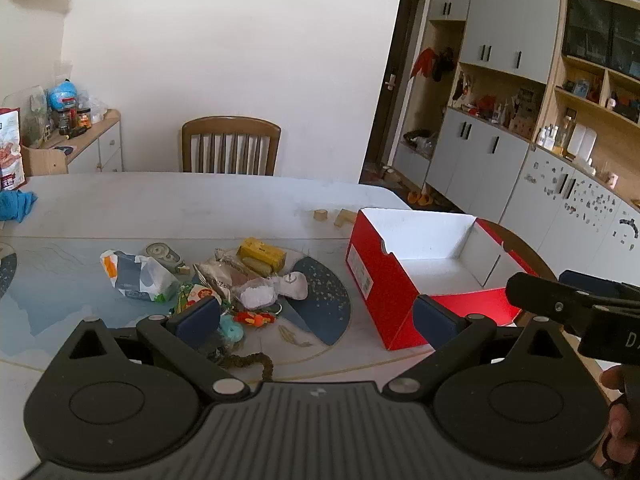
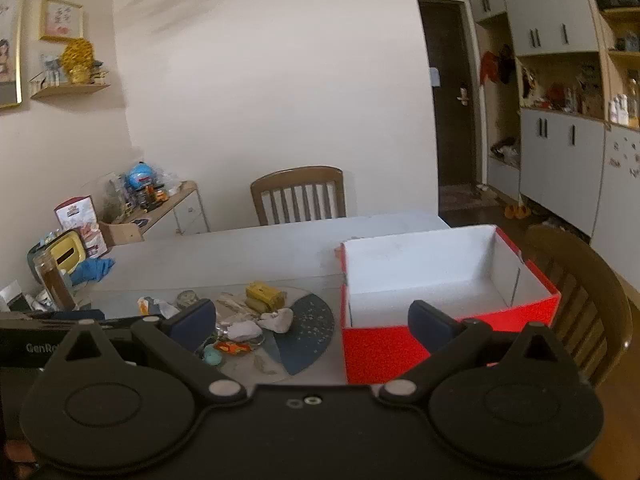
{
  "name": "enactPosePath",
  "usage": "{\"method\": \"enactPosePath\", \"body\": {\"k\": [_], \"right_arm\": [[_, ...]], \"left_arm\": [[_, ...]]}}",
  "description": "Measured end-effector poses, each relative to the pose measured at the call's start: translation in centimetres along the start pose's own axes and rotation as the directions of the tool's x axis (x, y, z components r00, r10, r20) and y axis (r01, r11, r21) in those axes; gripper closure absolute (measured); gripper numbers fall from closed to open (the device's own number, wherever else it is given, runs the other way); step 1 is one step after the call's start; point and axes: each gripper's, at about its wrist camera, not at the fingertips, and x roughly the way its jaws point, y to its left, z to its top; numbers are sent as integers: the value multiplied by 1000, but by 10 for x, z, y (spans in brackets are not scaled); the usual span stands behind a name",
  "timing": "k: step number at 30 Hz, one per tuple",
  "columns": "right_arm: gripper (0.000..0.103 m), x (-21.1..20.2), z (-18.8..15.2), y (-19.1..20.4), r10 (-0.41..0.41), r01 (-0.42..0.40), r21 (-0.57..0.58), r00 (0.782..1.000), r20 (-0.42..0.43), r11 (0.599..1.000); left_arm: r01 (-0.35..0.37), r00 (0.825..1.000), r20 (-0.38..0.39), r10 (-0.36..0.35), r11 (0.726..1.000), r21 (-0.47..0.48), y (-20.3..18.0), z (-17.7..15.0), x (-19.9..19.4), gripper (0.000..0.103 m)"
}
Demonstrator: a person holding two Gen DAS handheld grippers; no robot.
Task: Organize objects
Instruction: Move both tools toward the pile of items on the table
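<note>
White walls and grey cupboards ring the room, and a pale counter fills the foreground with a wooden chair pushed in at its far edge. I see my left tongs hovering above the near edge, jaws spread wide apart with nothing between them. My right tongs hover the same way, jaws fully apart and empty; in the left wrist view they poke in from the right edge.

Toward the right end of the counter stands a red box, open at the top, its white inside bare. In the right wrist view the red box sits just beyond my right-hand pad.

Left of the box, around the middle of the counter, lies a heap of small clutter on a round blue-patterned mat. I can pick out a yellow packet at the far side of the heap, a white-and-blue crumpled bag at its left, a round tin just behind that bag, a white lumpy piece at the right, a turquoise thing and a small orange toy at the near side. A brown cord trails toward the near edge. Two small wooden blocks sit apart from the heap, near the box's far corner. A blue cloth lies at the left end.
</note>
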Motion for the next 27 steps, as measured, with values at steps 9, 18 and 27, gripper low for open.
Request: {"method": "enactPosePath", "body": {"k": [9, 18, 27], "right_arm": [[1, 22, 5, 17, 15, -16, -17, 999, -29, 1000], [1, 62, 11, 52, 35, -39, -42, 996, -82, 998], [2, 115, 9, 92, 61, -84, -115, 980, -189, 990]], "left_arm": [[5, 1000, -8, -5, 1000, 8, 18, 4, 6, 0], [-64, 996, -60, 61, 997, -51, 78, 19, 34, 0], [-113, 991, -79, 112, 993, -16, 136, 31, 73, 0]]}}
